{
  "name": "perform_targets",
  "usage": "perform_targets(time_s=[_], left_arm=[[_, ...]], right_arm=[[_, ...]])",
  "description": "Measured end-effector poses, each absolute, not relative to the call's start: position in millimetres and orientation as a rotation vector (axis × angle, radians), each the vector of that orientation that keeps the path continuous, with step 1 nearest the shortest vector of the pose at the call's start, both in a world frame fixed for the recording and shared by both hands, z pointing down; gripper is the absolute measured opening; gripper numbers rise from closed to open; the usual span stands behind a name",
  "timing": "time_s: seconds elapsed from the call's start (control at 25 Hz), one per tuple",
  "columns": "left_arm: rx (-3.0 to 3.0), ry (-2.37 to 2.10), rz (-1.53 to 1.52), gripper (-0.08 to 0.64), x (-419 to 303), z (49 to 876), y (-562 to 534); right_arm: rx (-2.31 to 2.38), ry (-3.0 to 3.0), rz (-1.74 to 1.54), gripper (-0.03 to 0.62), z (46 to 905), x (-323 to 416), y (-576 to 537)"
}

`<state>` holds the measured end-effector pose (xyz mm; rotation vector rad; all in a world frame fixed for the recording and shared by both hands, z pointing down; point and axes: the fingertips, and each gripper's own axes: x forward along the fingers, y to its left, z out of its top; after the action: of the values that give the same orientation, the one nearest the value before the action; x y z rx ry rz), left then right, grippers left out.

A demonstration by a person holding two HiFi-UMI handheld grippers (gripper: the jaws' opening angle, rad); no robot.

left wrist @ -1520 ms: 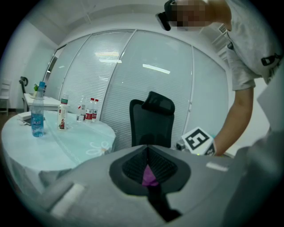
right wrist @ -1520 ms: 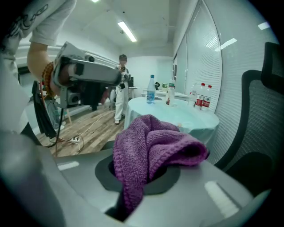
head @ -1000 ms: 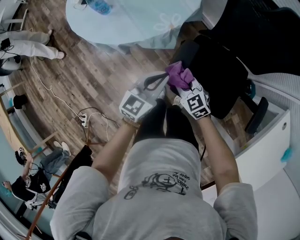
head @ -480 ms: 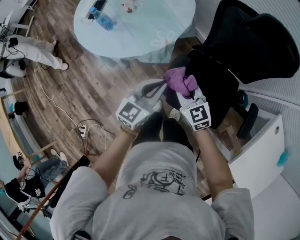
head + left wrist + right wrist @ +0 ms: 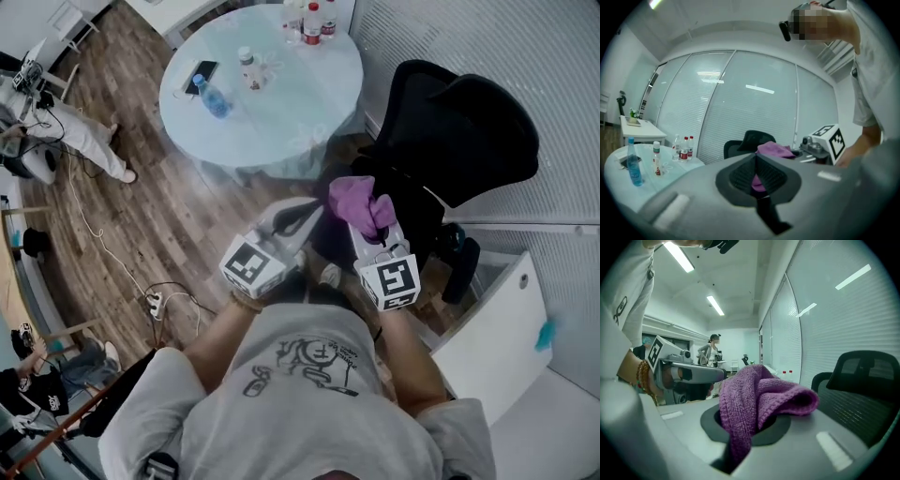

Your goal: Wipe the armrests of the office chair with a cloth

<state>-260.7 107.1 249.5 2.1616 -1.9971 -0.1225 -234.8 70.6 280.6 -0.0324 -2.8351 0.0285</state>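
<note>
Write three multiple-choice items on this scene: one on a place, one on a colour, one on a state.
1. Where does the blue bottle stand?
A. on the round table
B. on the chair seat
C. on the floor

2. What colour is the cloth?
A. white
B. yellow
C. purple

3. How is the right gripper?
A. open and empty
B. shut on the cloth
C. lying on a desk

Answers:
1 A: the head view shows the bottle on the pale round tabletop, and the left gripper view shows it upright there.
2 C: the knitted fabric is purple in all three views.
3 B: in the right gripper view the cloth is bunched between the jaws and spills over them.
</note>
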Motion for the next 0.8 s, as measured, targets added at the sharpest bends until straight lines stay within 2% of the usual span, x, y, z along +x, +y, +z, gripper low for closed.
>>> perform_targets(time_s=[0.44,0.8], left_arm=[[2.246,-1.978,-0.068,0.0,-217,162,105],[2.326,-1.984,-0.13,0.0,-190,109,111]], right_arm=[[0.038,-2.938,-0.002,0.034,163,-184,79],[0.006,-3.013,-0.007,0.035,112,-157,96]])
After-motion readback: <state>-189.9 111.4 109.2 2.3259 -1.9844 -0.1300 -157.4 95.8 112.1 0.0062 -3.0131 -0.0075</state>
